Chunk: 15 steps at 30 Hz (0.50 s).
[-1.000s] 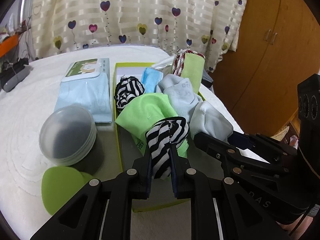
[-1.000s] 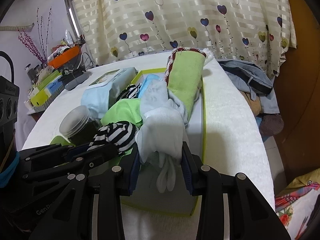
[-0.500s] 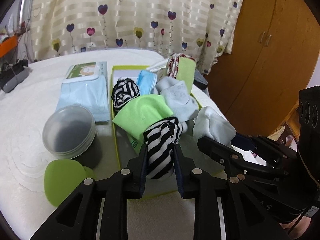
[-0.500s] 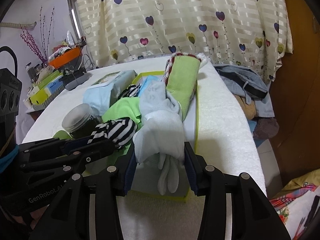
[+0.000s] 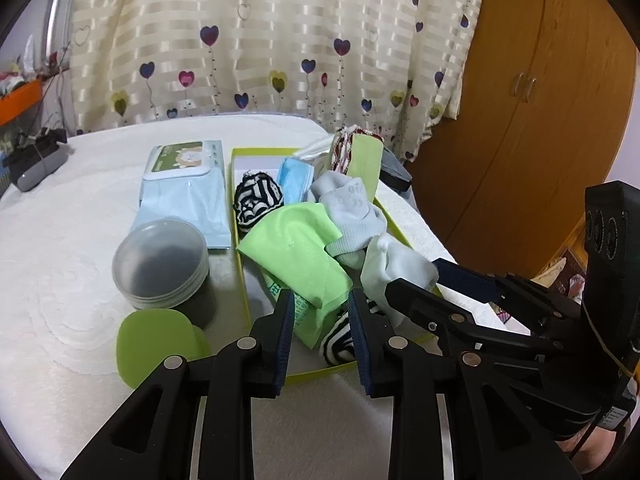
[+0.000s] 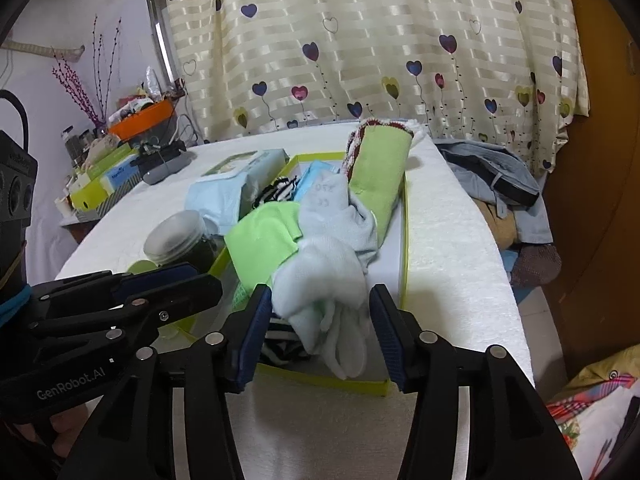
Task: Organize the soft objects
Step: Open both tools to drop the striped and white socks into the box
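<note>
The green box (image 5: 242, 248) is sitting on the white tabletop (image 5: 60, 240). Inside its near end, the white sock (image 6: 332, 280) and the striped sock (image 5: 340, 338) are lying. The right claw (image 6: 318, 334) and left claw (image 5: 320, 334) are both standing released, gripping nothing.

Socks (image 6: 324, 280), cloths (image 5: 296, 248) heaped in green box (image 6: 405, 240)

Soft, even indoor light is filling both fisheye views. The cream heart-print curtain (image 6: 380, 40) is glowing mildly, backlit. Faint shadows are lying on the white textured bench covering (image 5: 60, 260) beside the clear round plastic jar (image 5: 160, 264). Edges are bowing and vignetting black. The white sock (image 6: 332, 304) is showing slight blur.
</note>
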Available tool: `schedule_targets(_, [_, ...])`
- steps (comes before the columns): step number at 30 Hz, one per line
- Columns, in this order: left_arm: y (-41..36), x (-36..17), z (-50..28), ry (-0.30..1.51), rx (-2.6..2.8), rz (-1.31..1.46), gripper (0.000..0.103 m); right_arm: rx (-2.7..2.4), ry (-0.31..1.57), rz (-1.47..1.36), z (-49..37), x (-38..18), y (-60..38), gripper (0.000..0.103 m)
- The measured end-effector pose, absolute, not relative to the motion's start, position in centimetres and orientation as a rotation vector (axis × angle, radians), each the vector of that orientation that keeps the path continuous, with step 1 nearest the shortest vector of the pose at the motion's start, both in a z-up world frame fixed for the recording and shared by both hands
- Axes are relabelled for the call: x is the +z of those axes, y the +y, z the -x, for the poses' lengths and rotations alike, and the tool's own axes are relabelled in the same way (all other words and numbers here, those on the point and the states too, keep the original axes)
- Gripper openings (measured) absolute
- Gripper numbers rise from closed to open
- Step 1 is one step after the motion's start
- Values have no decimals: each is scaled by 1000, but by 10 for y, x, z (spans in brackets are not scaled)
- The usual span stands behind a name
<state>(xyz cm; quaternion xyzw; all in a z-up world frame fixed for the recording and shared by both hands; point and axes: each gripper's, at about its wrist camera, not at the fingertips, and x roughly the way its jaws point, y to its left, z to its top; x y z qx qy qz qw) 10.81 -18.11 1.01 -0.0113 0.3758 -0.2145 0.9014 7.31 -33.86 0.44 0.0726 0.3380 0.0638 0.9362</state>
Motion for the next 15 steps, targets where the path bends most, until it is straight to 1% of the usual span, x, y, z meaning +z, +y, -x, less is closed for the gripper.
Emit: schedule_targets(15, [-169,23,-95,741,-435,35,26,132,650,-108,-62,19,-327,53])
